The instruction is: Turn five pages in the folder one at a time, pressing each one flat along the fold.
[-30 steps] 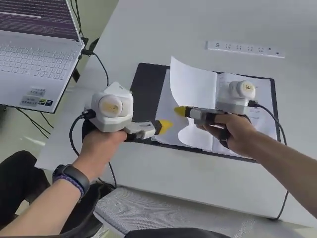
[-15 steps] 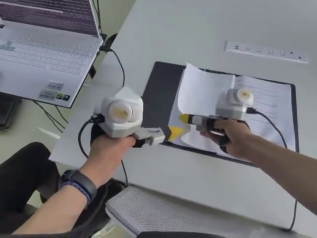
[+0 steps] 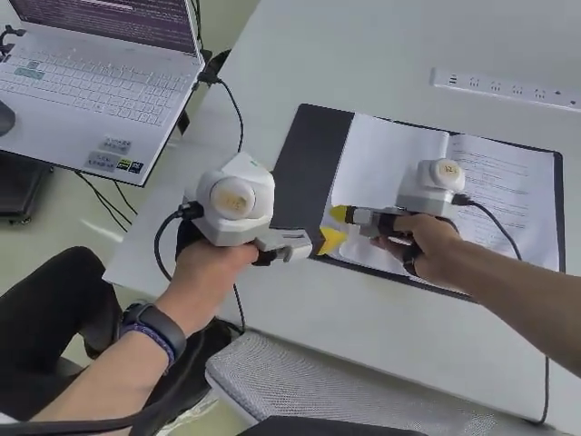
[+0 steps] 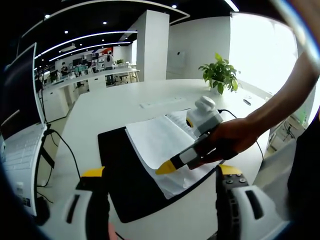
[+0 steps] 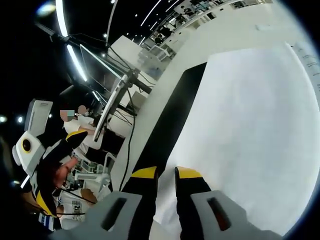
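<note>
Nearest, at the front of the surface (image 3: 363,318): L hand (image 3: 204,268), dark wristband (image 3: 150,329) on the wrist, grips the L tongs (image 3: 328,241). Their tip sits by the near edge of the folder (image 3: 304,168). In the left gripper view the two yellow-tipped jaws stand wide apart w/ nothing btwn them, so released and empty. Just beyond, R hand (image 3: 419,243) holds the R tongs (image 3: 338,214) pointing left, low over the near-left part of the turned page (image 3: 381,163). In the right gripper view those jaws are drawn together to a thin slit, nothing seen pinched, tips at the page's near edge. Whether they press on the paper or sit just above it, can't tell. The two sets of tips are near each other, not touching. The folder lies open & flat on the surface, black inner cover bare along its left side. The turned page, blank white, lies flat over the left half up to the fold, w/ more white sheets showing under its near edge. On the right half is a printed page (image 3: 504,186), flat, partly behind the R tongs' body. Farther back, a white power strip (image 3: 504,89) nr the far edge. Far left, an open laptop (image 3: 100,86) w/ cables trailing down.
</note>
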`<state>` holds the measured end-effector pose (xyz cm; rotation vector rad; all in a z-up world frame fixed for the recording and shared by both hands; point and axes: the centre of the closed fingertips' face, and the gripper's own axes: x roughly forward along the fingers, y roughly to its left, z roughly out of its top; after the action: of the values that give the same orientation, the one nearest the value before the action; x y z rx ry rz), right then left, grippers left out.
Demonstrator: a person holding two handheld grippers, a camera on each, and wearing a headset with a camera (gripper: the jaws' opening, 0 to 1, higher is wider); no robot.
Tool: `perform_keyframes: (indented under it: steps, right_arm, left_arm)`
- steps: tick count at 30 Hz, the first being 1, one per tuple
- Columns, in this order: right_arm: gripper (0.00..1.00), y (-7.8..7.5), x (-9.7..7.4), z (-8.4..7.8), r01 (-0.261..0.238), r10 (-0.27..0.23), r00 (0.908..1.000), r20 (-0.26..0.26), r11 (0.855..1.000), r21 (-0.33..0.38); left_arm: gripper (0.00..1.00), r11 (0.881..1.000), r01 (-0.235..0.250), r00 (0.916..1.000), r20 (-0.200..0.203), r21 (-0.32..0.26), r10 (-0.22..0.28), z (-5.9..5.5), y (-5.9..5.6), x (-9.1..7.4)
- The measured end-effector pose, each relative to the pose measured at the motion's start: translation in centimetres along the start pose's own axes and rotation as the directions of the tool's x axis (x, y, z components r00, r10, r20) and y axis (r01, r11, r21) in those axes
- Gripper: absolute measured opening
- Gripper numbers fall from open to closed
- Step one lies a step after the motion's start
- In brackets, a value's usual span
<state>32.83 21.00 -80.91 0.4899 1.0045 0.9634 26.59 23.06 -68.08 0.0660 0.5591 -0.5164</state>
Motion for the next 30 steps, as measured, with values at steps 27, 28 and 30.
perform_keyframes:
  steps: [27,28,30]
  right_arm:
    - [0.36,3.0,-6.2,2.2,-0.025,0.039,0.9955,0.087,0.988,-0.152]
    - [0.36,2.7,-6.9,2.6,-0.016,0.032,0.9947,0.098,0.988,-0.156]
    - [0.36,2.4,-7.7,3.1,-0.005,0.024,0.9931,0.115,0.987,-0.160]
  left_arm:
    - [0.76,1.000,0.018,0.9998,-0.004,0.015,-0.018,0.2,0.1,1.6]
    - [0.75,1.000,0.020,0.9998,-0.004,0.015,-0.020,0.2,0.1,1.7]
    - [0.70,1.000,0.025,0.9997,-0.005,0.019,-0.024,0.2,0.1,2.1]
